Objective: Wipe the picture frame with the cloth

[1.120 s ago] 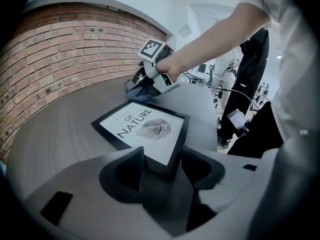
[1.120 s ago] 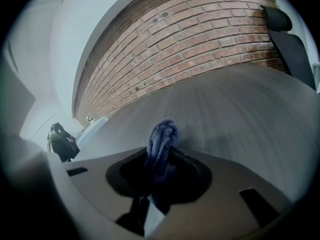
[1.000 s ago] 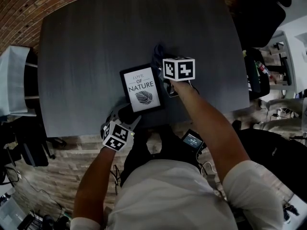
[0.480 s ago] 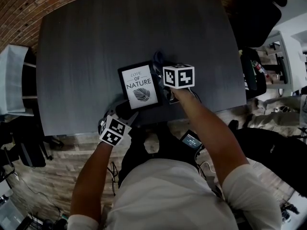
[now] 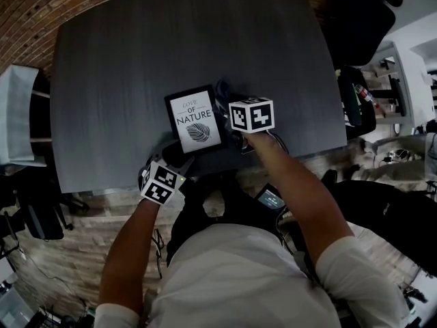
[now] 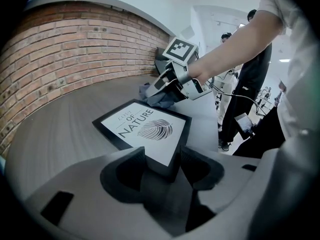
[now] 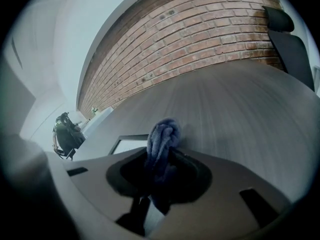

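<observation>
We are in the wiping step, with the picture frame (image 5: 194, 120) lying flat, print side up, on the dark surface (image 5: 136, 60) near its front edge. The left gripper (image 6: 162, 157) steadies the frame. Its fingers (image 6: 131, 166) have just been closing and now grasp the frame's near corner, one on each side of the black border. The right gripper (image 7: 161, 165) has its fingers (image 7: 192, 171) clenched on the blue cloth (image 7: 162, 134), which bunches up out of them in a thick fold.

In the left gripper view the cloth sits at the far right corner of the frame, and it seems to lie on the border there. We cannot tell how firmly it presses. In the right gripper view the frame's corner shows just to the left of the cloth, so the wad is at the edge rather than over the white print.

We judge the job to be under way but not far along, as most of the glass and the left border lie clear of the cloth. The next move calls for drawing the cloth across the face and round the border with light downward pressure. The left grip has to hold firm meanwhile, so that the frame neither slides nor tips off the surface's front edge.
</observation>
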Tool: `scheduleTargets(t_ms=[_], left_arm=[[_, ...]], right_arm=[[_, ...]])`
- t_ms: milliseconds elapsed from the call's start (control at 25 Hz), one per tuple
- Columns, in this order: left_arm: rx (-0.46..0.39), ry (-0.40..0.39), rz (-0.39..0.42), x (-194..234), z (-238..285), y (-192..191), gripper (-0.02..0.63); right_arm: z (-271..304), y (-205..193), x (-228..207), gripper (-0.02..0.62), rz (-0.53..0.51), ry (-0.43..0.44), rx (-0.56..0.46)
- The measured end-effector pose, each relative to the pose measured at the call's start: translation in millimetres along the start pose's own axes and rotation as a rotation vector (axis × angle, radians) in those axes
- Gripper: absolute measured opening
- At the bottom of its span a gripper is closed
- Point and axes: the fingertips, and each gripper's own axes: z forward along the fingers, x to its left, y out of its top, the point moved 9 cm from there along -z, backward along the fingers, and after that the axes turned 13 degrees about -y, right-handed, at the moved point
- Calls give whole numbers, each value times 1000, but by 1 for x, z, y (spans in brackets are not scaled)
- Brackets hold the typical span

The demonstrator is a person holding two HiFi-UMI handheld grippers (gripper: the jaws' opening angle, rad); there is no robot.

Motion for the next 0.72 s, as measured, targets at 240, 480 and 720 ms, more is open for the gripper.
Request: scheduleTargets(t_ms=[240,480,720], left_arm=[[6,15,-12,-2,1,1,225],[21,24,-25,-2,2,2,225],[24,32,-36,-3,3,0,223]], right_arm=[[-10,-13,1,107,-12,-3,14],[-19,-24,3,106,-13,-5,21],[-28,-37,4,106,-9,-12,28]])
